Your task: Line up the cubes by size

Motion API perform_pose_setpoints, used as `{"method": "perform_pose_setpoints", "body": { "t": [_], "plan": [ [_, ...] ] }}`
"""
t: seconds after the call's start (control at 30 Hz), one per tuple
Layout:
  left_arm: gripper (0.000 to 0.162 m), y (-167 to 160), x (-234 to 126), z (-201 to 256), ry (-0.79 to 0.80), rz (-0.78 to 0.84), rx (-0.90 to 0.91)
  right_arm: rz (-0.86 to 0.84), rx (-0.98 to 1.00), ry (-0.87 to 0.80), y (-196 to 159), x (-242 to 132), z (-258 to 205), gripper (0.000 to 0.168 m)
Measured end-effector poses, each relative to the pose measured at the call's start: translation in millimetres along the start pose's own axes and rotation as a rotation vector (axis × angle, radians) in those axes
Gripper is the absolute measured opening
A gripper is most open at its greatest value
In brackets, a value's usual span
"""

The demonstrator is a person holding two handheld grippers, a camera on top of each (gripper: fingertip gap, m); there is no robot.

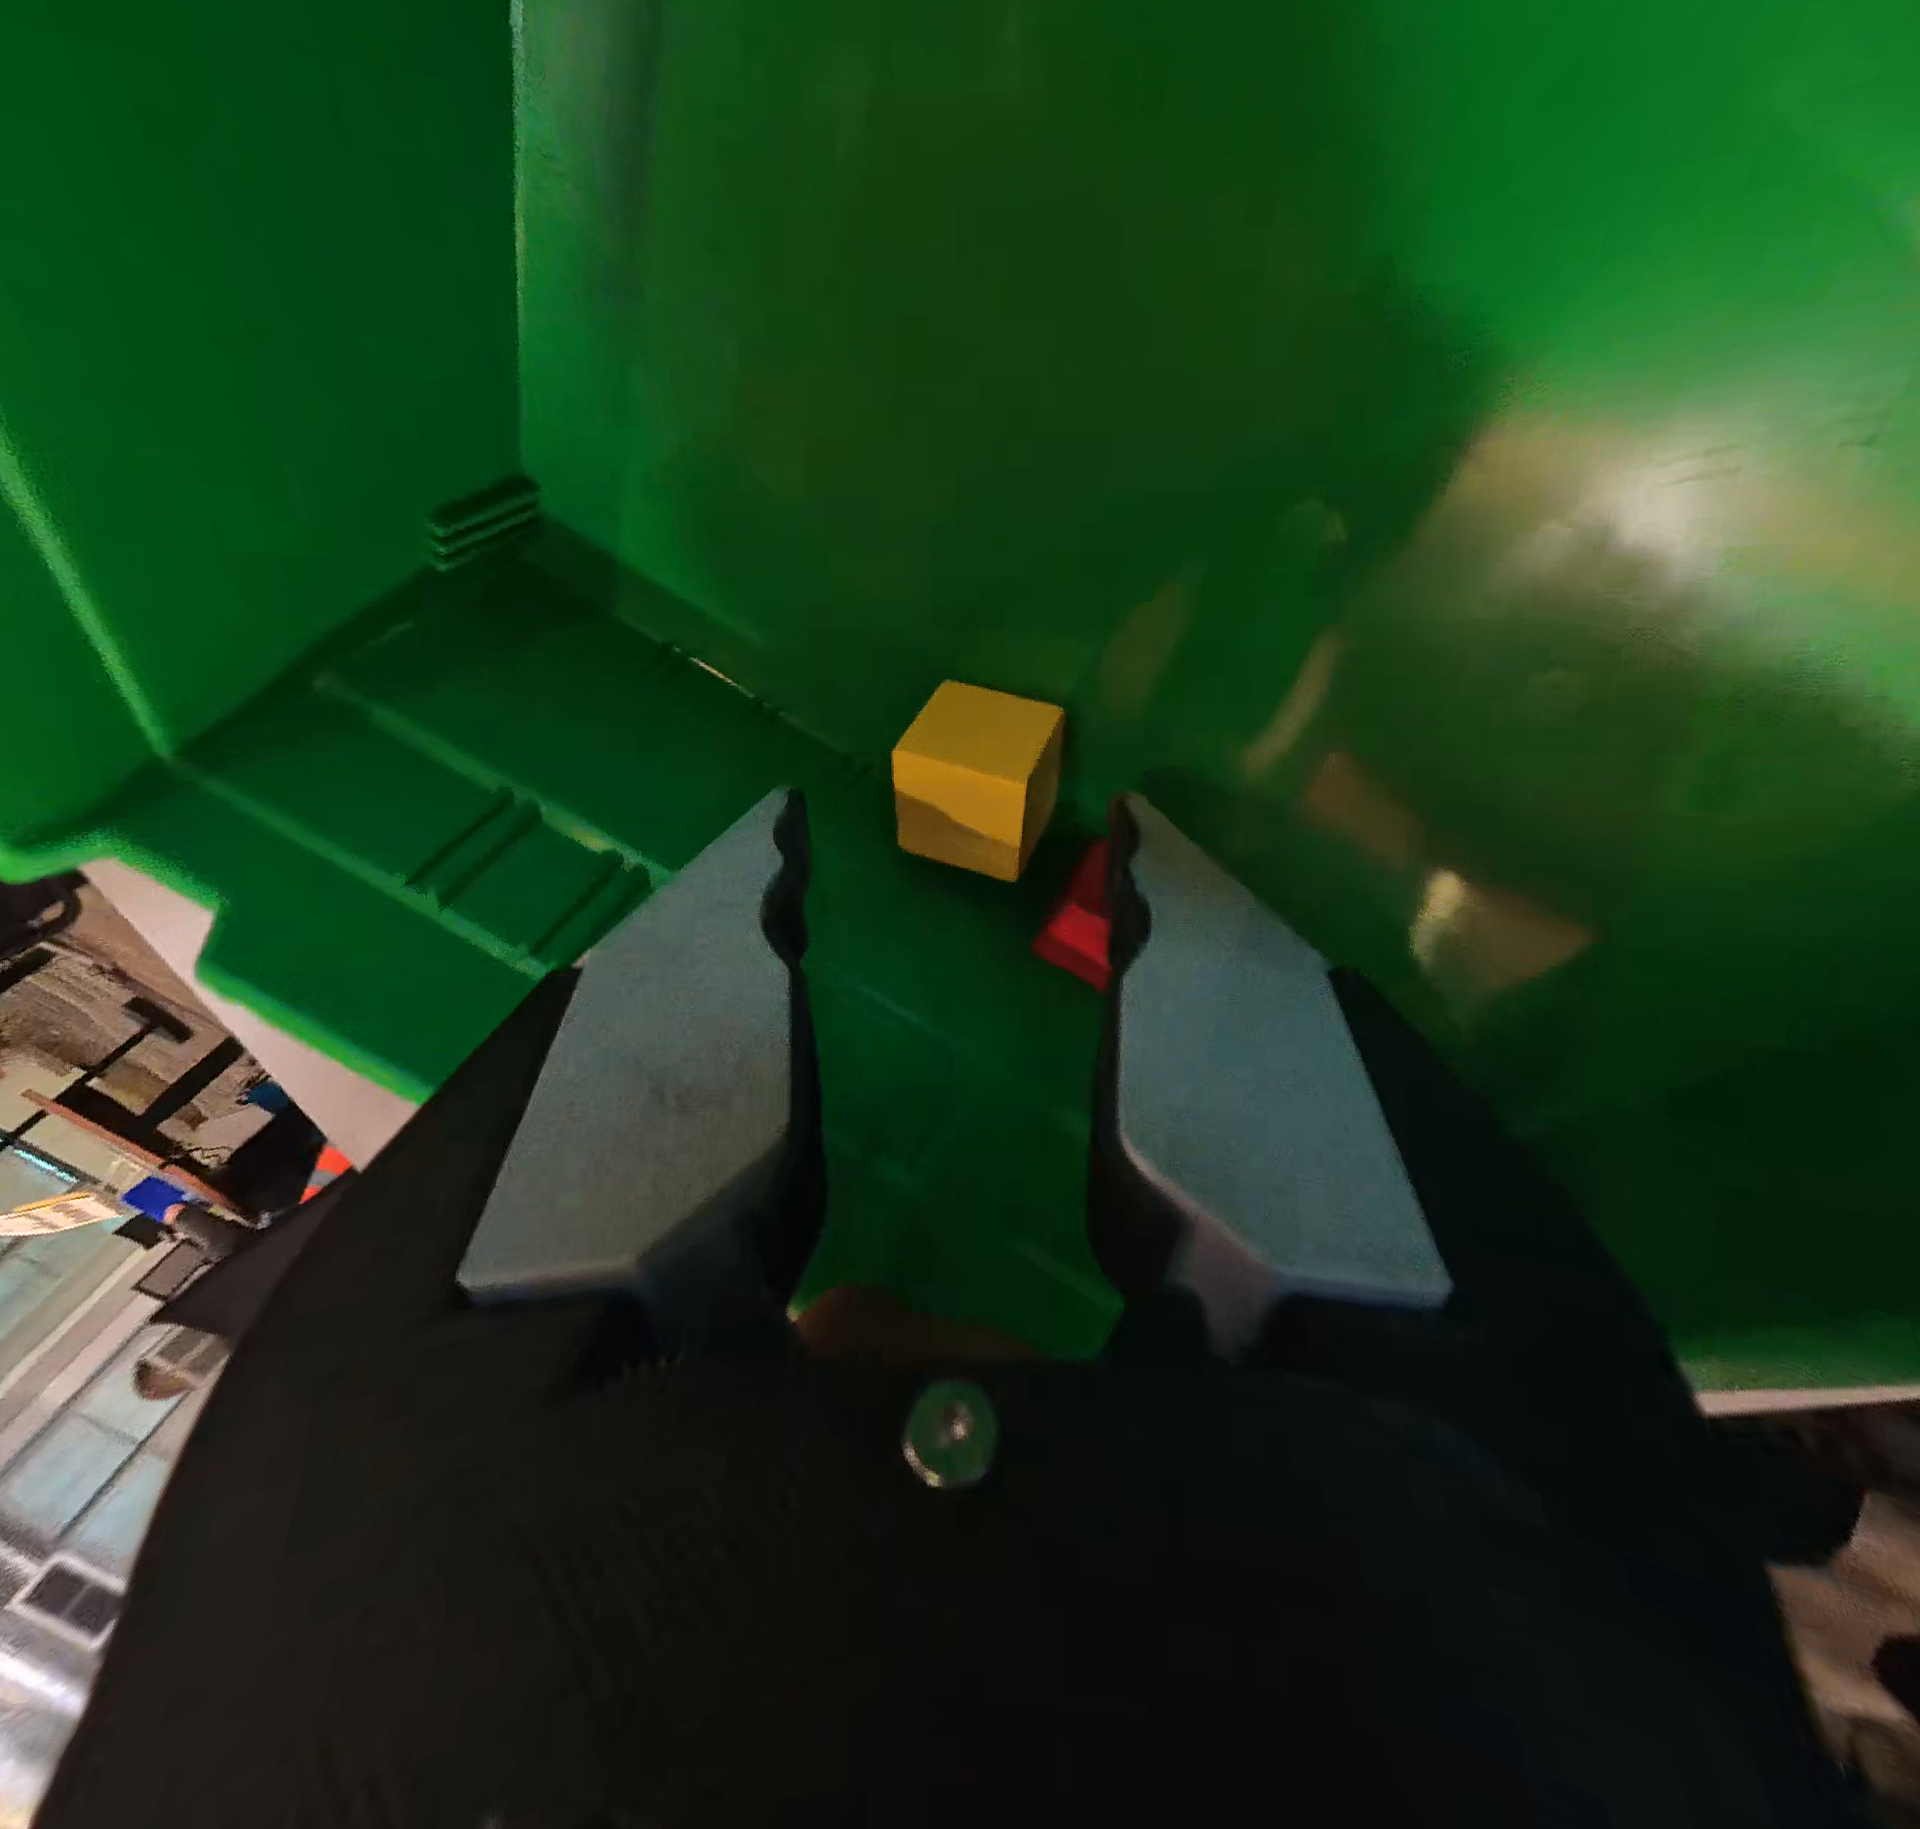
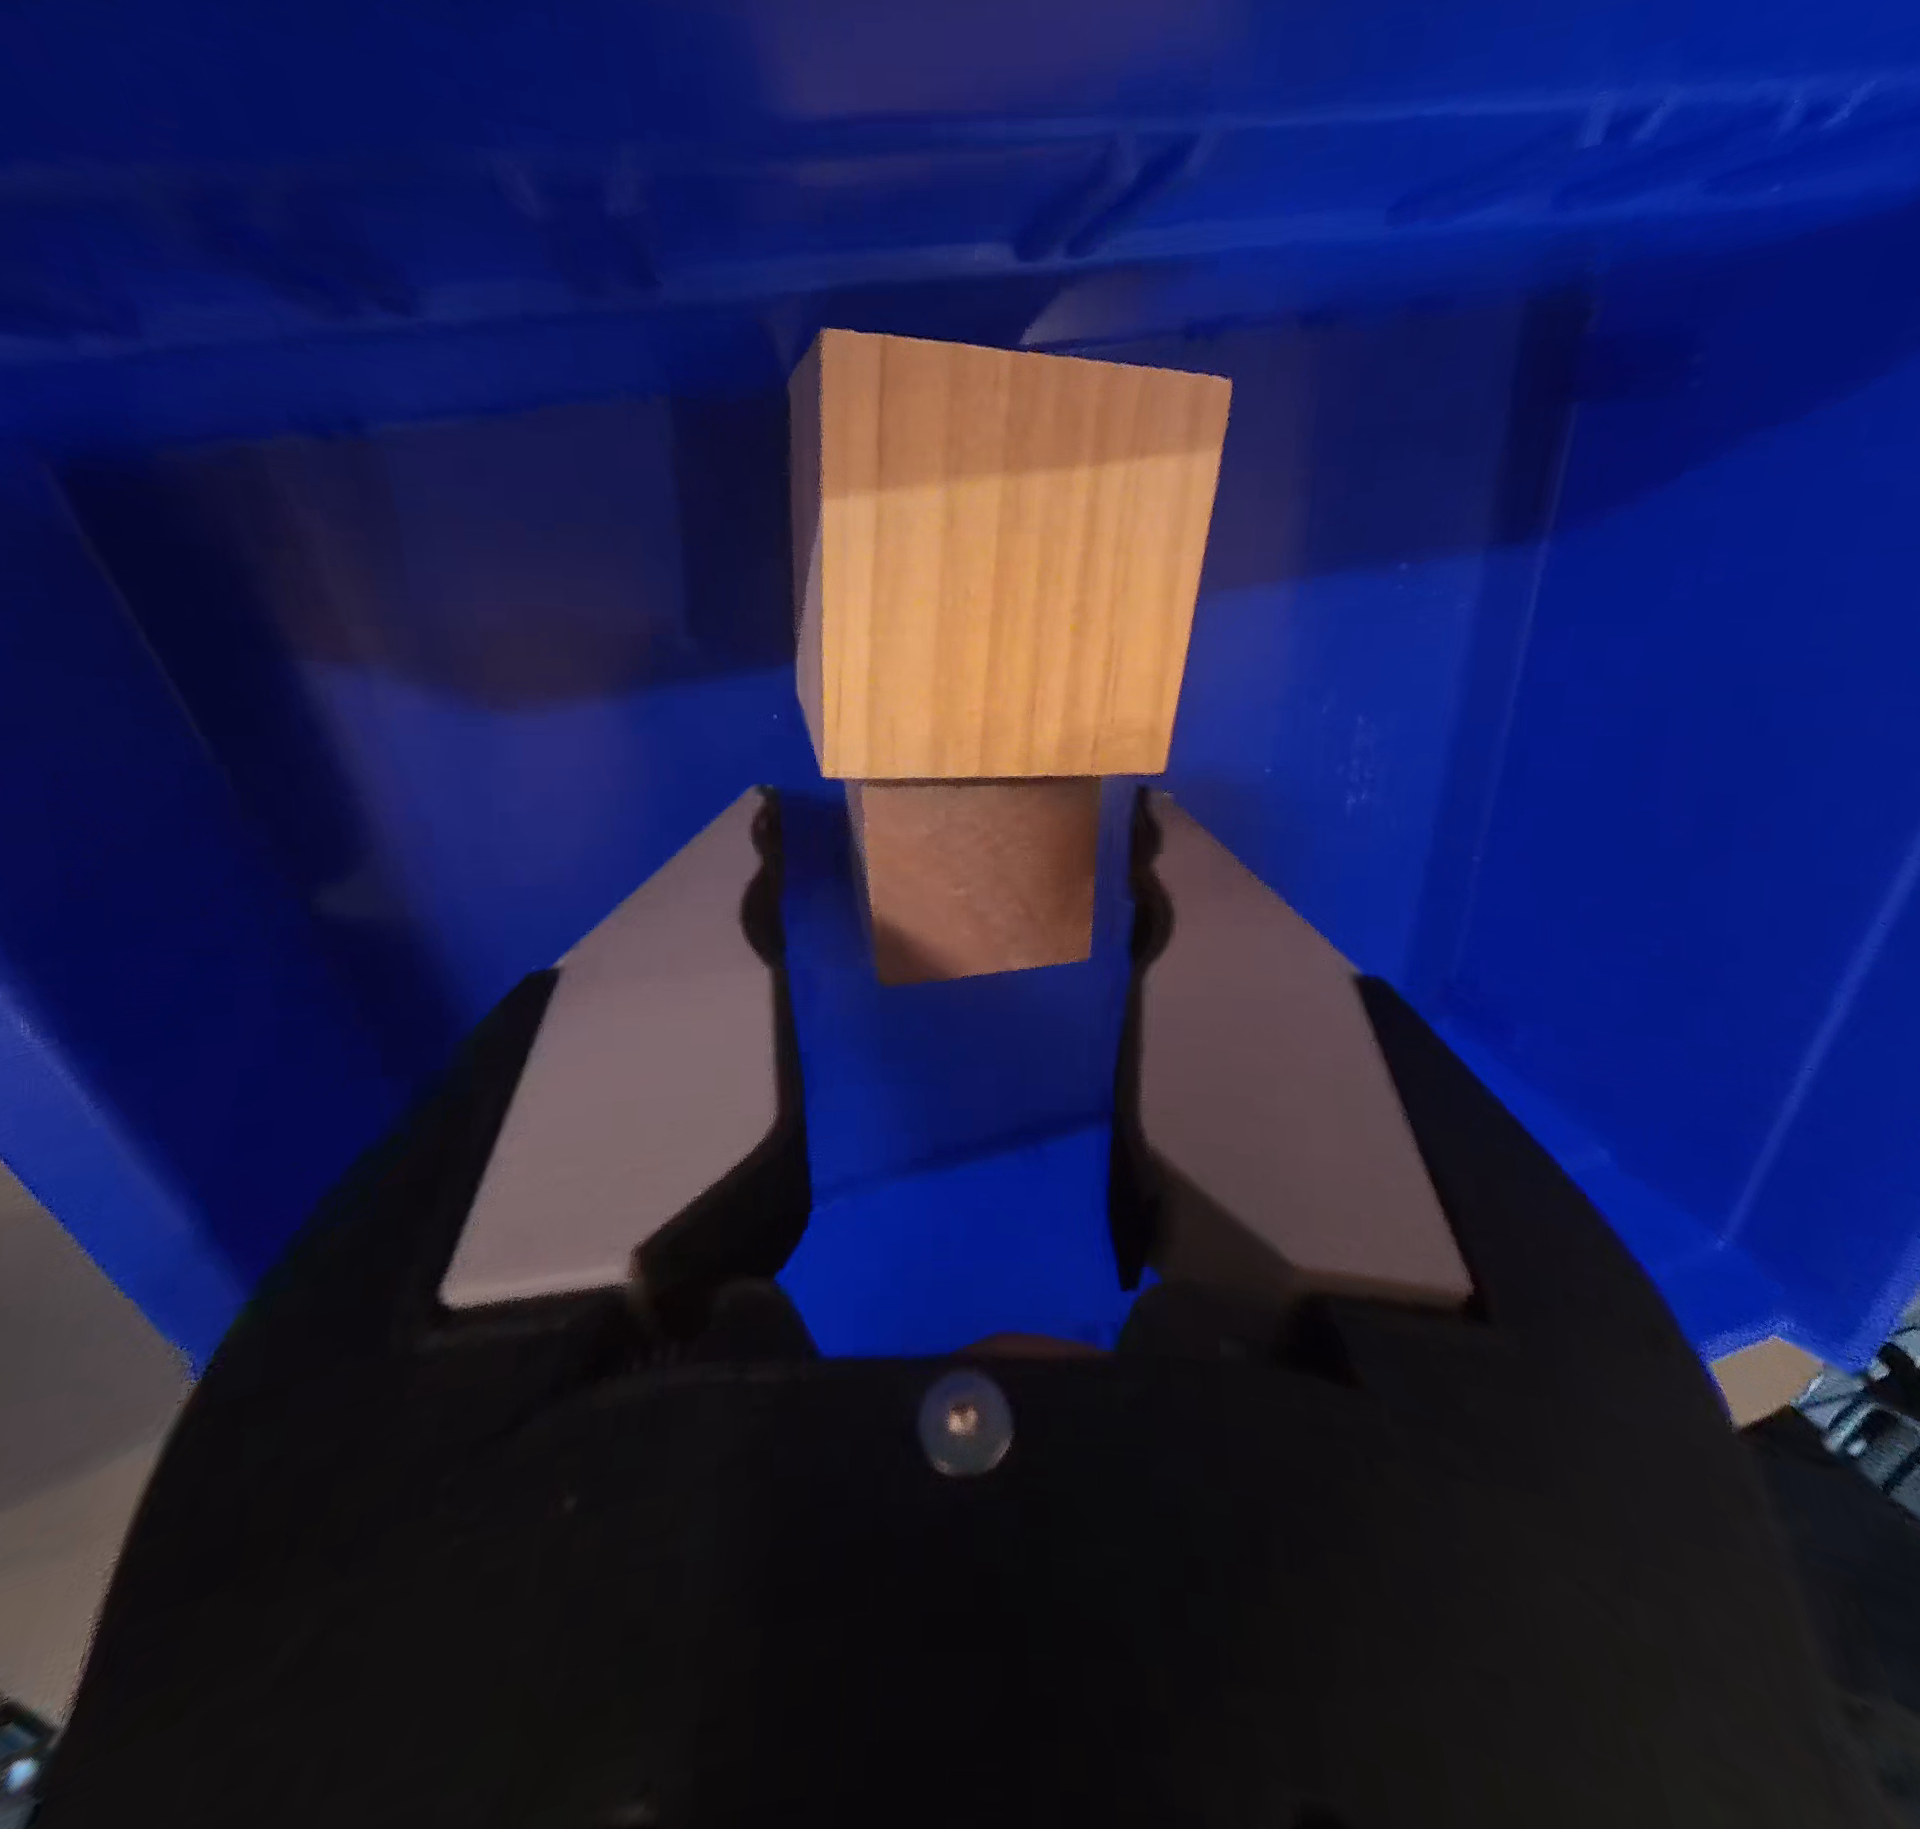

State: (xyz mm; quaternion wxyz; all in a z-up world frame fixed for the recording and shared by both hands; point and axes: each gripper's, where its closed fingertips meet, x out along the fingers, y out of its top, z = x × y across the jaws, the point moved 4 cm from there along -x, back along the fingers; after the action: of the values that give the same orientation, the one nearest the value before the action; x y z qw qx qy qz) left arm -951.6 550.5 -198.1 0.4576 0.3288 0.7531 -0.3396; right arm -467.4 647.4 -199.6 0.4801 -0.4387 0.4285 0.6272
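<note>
Your left gripper [image 1: 954,805] is spread wide and empty inside a green bin [image 1: 935,325]; the yellow cube [image 1: 977,777] sits on the bin floor just past its tips, with a small red cube [image 1: 1075,922] tucked against the right finger. Your right gripper [image 2: 951,803] is also parted with nothing in it, over a blue bin [image 2: 416,844]; a wooden cube [image 2: 1008,553] is just ahead, and a darker brown block [image 2: 982,880] lies between the tips, not gripped.
</note>
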Motion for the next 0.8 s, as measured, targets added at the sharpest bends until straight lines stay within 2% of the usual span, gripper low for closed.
{"method": "perform_pose_setpoints", "body": {
  "t": [0.03, 0.07, 0.17, 0.2, 0.33, 0.43, 0.53, 0.7, 0.8],
  "plan": [
    [0.058, 0, 3, -1, -0.001, -0.026, 0.016, -0.010, 0.021, -0.005, -1, 0, 2, 0.075],
    [0.060, -1, 7, -2, 0.006, -0.054, 0.024, -0.012, 0.039, -0.007, -2, -1, 3, 0.076],
    [0.049, 0, 10, -3, -0.008, -0.095, 0.022, 0.048, 0.056, -0.029, -3, -13, 5, 0.070],
    [0.030, 3, 11, -4, 0.009, -0.081, 0.023, 0.078, 0.066, -0.045, -3, -20, 6, 0.068],
    [0.029, 5, 10, -5, 0.049, -0.029, 0.031, 0.265, 0.126, -0.120, -1, -57, 7, 0.064],
    [0.027, 10, -3, -12, 0.124, 0.107, -0.043, 0.468, 0.199, -0.158, 6, -89, -3, 0.059],
    [0.027, 18, -43, -19, 0.256, 0.351, -0.148, 0.674, 0.298, -0.071, 25, -115, -27, 0.058],
    [0.027, 66, -171, 30, 0.417, 0.962, -0.057, 0.997, 0.376, 0.097, 90, -154, -61, 0.061],
    [0.027, 93, -234, 68, 0.550, 1.154, 0.045, 1.155, 0.430, 0.280, 140, -173, -74, 0.061]
  ]
}}
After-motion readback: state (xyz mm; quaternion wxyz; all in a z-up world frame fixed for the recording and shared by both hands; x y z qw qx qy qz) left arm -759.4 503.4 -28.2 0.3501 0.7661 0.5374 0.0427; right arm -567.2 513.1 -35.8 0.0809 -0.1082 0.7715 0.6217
